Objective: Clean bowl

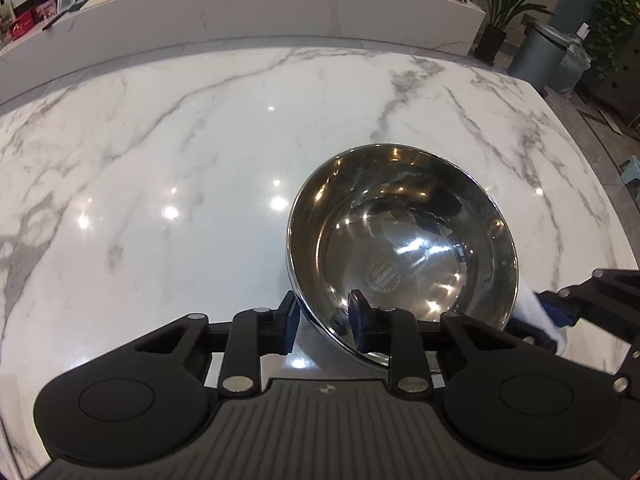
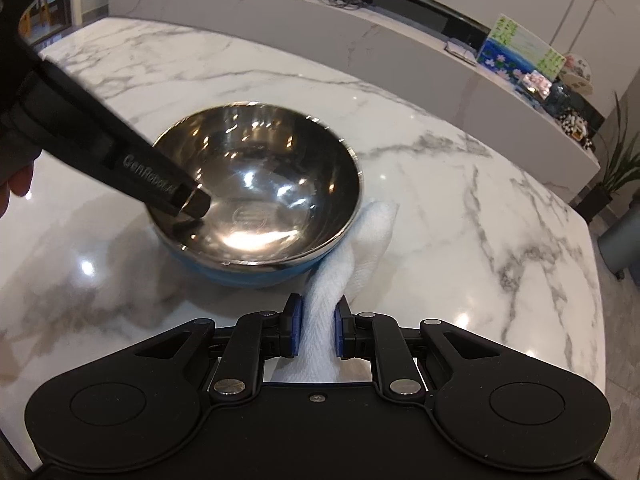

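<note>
Steel bowl (image 1: 400, 248) rim pinched in left claw (image 1: 324, 320); right claw (image 2: 316, 330) clamps white cloth (image 2: 320, 320).

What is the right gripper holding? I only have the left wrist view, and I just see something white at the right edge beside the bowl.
Observer: A white cloth. The right gripper is shut on a bunched part of it.
Operator: Is the cloth inside the bowl?
Observer: No. Its free end lies on the table, against the outer wall of the bowl.
Operator: What does that outer wall look like?
Observer: It is blue below the steel rim.
</note>
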The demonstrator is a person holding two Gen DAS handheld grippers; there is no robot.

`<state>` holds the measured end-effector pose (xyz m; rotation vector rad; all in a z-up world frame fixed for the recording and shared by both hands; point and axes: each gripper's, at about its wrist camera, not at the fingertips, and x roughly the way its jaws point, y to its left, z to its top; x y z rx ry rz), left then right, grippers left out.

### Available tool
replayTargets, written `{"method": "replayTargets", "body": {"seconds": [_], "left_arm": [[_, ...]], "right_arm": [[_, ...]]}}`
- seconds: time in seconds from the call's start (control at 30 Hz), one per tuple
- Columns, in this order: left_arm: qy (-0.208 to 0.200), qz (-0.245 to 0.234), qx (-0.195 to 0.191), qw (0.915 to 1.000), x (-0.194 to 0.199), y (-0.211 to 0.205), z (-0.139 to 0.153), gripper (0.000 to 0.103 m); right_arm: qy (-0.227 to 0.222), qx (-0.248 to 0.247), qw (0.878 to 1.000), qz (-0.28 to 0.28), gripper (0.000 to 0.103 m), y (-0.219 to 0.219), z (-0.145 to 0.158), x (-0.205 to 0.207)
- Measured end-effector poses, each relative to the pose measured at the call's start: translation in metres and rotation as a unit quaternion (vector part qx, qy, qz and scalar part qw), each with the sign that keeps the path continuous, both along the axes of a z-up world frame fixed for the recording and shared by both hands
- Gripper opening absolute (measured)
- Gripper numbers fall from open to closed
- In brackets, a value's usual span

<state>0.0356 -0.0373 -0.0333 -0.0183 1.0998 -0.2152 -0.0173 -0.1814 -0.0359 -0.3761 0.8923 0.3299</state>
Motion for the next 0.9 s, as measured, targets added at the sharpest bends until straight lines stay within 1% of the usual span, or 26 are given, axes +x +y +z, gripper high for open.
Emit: {"method": "replayTargets", "body": {"seconds": [0.13, 0.27, 0.4, 0.63, 0.77, 0.9], "left_arm": [[-0.015, -0.007, 0.002, 0.9999, 0.005, -0.001, -0.001, 0.018], [-0.036, -0.033, 0.024, 0.9985, 0.004, -0.009, -0.002, 0.019], [-0.047, -0.051, 0.043, 0.9966, 0.000, -0.015, -0.002, 0.022], [-0.049, -0.057, 0.043, 0.9962, -0.003, -0.016, -0.002, 0.023], [-0.047, -0.058, 0.043, 0.9963, -0.004, -0.014, -0.002, 0.023], [-0.046, -0.058, 0.045, 0.9962, -0.004, -0.014, -0.002, 0.023]], "right_arm": [[-0.026, 0.017, 0.999, -0.014, 0.014, -0.007, 0.009, 0.001], [-0.034, 0.022, 0.999, -0.019, 0.014, -0.011, 0.012, 0.002], [-0.027, 0.022, 0.999, -0.019, 0.014, -0.010, 0.010, 0.002], [-0.012, 0.014, 1.000, -0.014, 0.014, -0.005, 0.002, 0.004], [0.011, 0.002, 1.000, 0.001, 0.014, 0.003, -0.006, 0.003], [0.019, -0.005, 1.000, 0.010, 0.014, 0.006, -0.010, 0.002]]}}
